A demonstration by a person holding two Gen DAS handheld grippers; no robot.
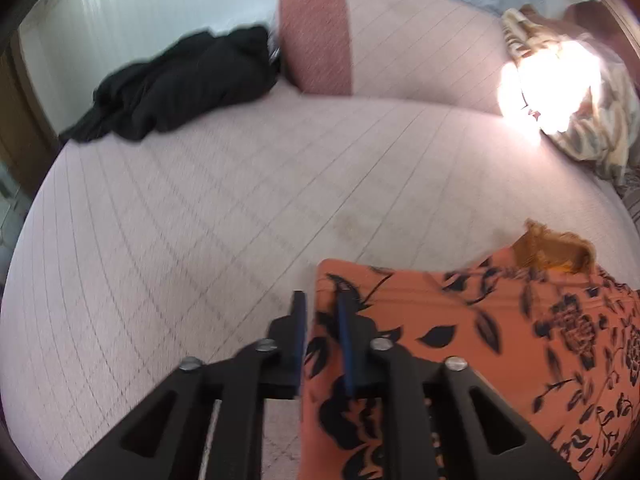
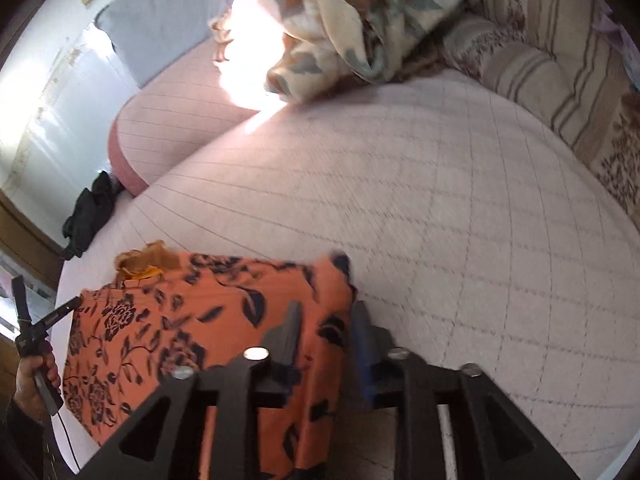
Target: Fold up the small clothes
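Note:
An orange garment with a black flower print lies on the pale pink checked bed cover; it also shows in the right wrist view. An orange-brown frilly piece sticks out at its far edge. My left gripper straddles the garment's left edge, jaws narrowly apart with cloth between them. My right gripper has the garment's right edge between its fingers, a gap wider than the cloth. The left gripper's handle and hand show at the left of the right wrist view.
A black garment lies crumpled at the far left beside a pink pillow. A floral blanket in bright sunlight lies at the back. Striped cushions line the right side.

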